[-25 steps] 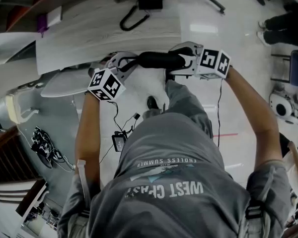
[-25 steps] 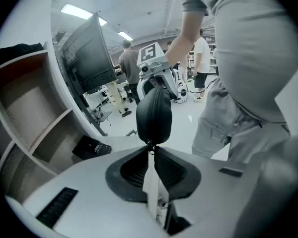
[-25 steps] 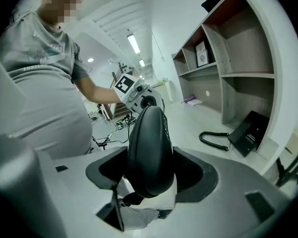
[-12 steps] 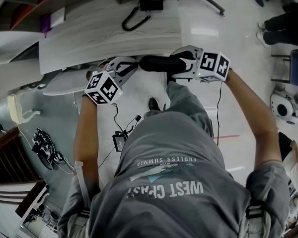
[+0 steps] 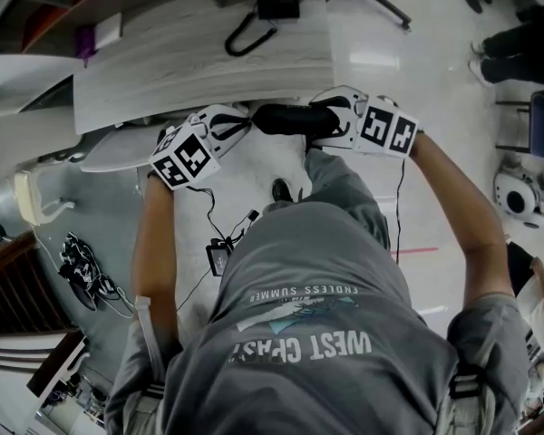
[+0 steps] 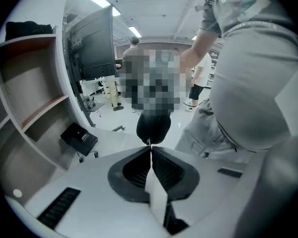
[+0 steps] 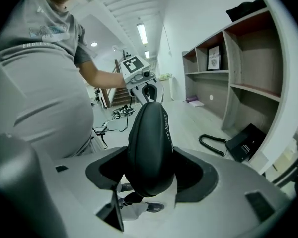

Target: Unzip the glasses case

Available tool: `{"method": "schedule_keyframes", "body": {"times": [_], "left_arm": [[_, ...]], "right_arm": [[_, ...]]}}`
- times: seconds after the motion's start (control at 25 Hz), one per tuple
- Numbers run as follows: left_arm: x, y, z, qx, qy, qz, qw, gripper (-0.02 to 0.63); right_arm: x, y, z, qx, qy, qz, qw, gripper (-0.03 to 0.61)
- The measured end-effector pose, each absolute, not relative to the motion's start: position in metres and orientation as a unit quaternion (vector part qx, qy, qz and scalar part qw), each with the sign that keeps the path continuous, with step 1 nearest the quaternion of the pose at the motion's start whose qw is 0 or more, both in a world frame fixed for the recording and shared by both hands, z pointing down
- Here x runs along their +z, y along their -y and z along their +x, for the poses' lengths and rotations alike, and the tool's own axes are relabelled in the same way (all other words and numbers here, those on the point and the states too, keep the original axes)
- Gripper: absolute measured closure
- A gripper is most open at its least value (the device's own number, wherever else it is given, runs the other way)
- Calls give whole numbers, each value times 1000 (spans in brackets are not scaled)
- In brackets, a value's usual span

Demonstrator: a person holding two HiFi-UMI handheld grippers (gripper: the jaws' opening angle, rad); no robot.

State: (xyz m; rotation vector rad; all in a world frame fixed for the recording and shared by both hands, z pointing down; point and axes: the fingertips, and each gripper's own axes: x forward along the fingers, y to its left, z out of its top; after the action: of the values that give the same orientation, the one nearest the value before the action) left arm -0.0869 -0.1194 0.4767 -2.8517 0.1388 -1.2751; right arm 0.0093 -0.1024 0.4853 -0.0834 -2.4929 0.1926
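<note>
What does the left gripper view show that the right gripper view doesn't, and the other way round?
Only the left gripper view: the jaws of the left hand-held gripper, which have just been closing, pinched on the small zipper pull at the end of the glasses case; also a dark monitor. Only the right gripper view: the right hand-held gripper clamping that case's body, and a coiled black cable. Both: the case, a black box and the person's grey shirt.
</note>
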Motion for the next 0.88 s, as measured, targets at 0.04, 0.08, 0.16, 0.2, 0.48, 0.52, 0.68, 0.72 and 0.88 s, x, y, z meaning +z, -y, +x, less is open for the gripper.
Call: {"method": "schedule_keyframes", "body": {"times": [0.04,0.08,0.16,0.2,0.48,0.52,0.68,0.72,0.88], "left_arm": [[478,122,-88,-411,-54,-910,-5,611],[479,124,-90,-416,-68,-907,-18,614],[481,131,-91,-425,-102,-898,-46,615],[482,133,-90,-428,-119,-894,-57,615],[487,141,-86,-468,-175,-865,-54,615],[488,141,-86,-473,-177,-862,-52,615],[486,137,-91,-455,-184,-867,-85,615],[484,136,-91,-438,-187,-873,-103,615],[483,132,-89,-412,-185,-882,-135,615]], "right_arm": [[485,103,8,65,945,-26,319,287],[485,104,8,58,944,-20,323,287],[486,107,7,51,942,-2,332,287],[487,108,8,51,939,6,339,287],[499,107,10,75,915,43,394,291],[499,107,10,73,915,45,394,291],[469,110,7,66,950,52,302,284],[457,111,7,72,960,58,266,284],[430,114,8,101,975,87,179,284]]}}
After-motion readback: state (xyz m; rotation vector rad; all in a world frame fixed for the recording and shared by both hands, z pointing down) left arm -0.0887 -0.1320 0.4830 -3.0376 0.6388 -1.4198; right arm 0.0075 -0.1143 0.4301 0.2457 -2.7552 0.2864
